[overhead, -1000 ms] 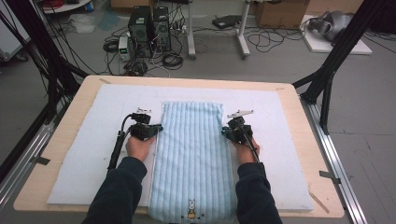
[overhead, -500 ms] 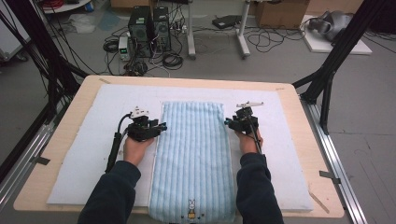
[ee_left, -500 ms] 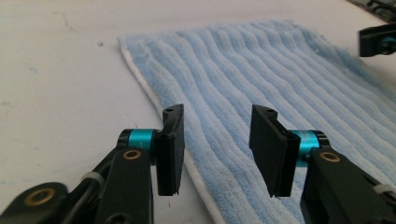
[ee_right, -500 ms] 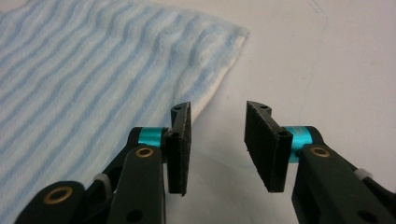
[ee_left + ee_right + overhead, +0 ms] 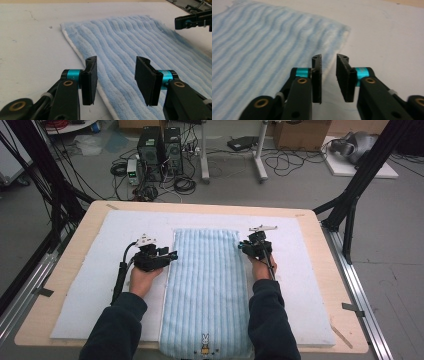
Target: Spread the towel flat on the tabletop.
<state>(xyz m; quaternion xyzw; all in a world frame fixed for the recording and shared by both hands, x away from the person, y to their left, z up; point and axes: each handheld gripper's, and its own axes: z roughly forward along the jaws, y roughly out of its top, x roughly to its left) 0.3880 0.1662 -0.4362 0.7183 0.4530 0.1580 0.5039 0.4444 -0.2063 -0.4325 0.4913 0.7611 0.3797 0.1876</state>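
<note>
Nothing is held: the left gripper point(image 5: 116, 80) is half open over the towel point(image 5: 206, 285) edge, the right gripper point(image 5: 329, 77), just closing, narrowly open beside it. Only mat point(image 5: 100, 270) could be pinched.

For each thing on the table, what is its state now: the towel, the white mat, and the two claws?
Blue striped towel: folded into a long strip, lying flat, not gripped.
White mat: spread flat under the towel.
Left claw: open above the towel's left edge, jaws just opened, nothing between them.
Right claw: open by the towel's right edge, jaws just closing a little, empty.
</note>
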